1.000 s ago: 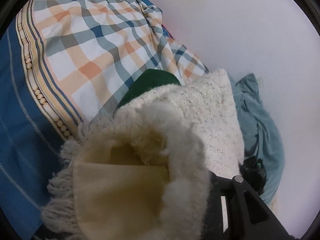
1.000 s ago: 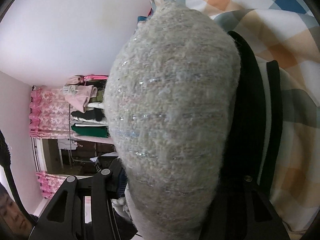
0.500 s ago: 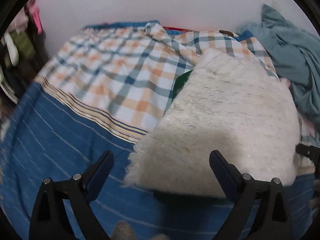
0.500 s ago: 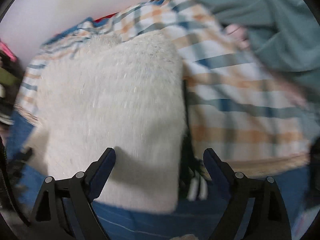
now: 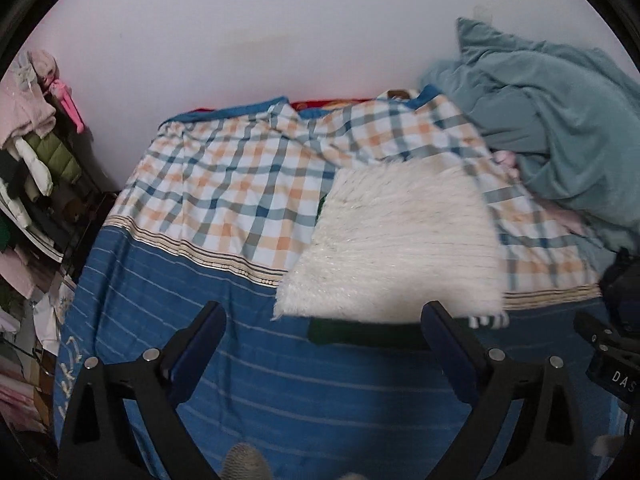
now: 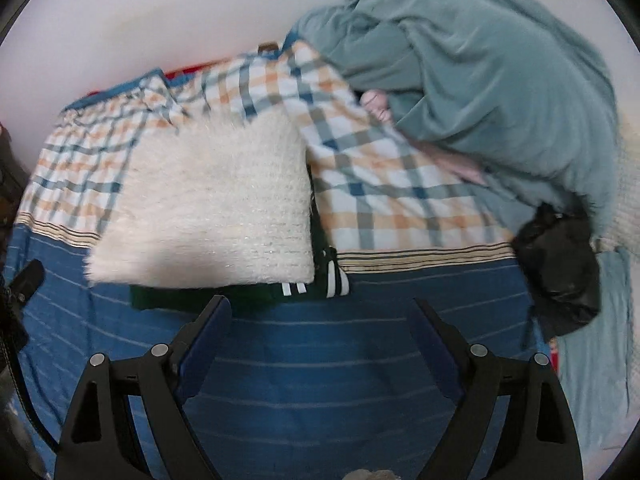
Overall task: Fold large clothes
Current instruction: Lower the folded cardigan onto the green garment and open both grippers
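Two tools hang above the bed, both spread wide with nothing between their fingers. Past the left tool [image 5: 322, 328] lies the folded white fluffy garment [image 5: 400, 248], square and flat, on top of a dark green piece [image 5: 360, 334] with white stripes. The same stack lies past the right tool [image 6: 316, 320], a little to the left. Both rest on the bed cover [image 6: 300, 380], across the line where the blue striped part meets the checked part. At the right, against the wall, a teal blanket [image 6: 480, 80] is heaped. At the right edge of the left view, a black part [image 5: 614, 364] bears the white letters "DAS", cut off by the edge. A rack of clothes [image 5: 32, 140] stands at the left.
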{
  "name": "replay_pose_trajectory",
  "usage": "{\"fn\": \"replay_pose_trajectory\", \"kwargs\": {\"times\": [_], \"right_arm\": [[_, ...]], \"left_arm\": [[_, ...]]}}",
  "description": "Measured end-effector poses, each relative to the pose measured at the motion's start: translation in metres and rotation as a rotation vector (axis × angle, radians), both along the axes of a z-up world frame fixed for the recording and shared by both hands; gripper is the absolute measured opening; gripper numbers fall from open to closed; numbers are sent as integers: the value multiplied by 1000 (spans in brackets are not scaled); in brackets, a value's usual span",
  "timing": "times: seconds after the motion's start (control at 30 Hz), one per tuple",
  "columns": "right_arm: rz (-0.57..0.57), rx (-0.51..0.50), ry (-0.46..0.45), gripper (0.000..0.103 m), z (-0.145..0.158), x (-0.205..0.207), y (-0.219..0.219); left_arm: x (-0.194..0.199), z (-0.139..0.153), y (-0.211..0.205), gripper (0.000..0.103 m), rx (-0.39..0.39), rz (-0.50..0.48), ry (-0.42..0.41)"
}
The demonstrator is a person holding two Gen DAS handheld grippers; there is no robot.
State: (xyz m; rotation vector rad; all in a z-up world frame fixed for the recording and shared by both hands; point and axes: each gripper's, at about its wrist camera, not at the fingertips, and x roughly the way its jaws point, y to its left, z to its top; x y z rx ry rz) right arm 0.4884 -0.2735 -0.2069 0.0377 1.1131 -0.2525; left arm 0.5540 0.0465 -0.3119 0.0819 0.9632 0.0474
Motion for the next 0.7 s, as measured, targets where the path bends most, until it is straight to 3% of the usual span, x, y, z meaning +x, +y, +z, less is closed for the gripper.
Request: {"fn": "replay_pose_trajectory", "kwargs": {"times": [0.3, 0.7], "right_arm": [[-5, -12, -117, 91, 165, -127, 25], [13, -48, -232, 91, 320, -265, 54]], "left_arm": [[-93, 116, -4, 100, -27, -25, -32], [-197, 235, 7, 100, -43, -28, -121]]}}
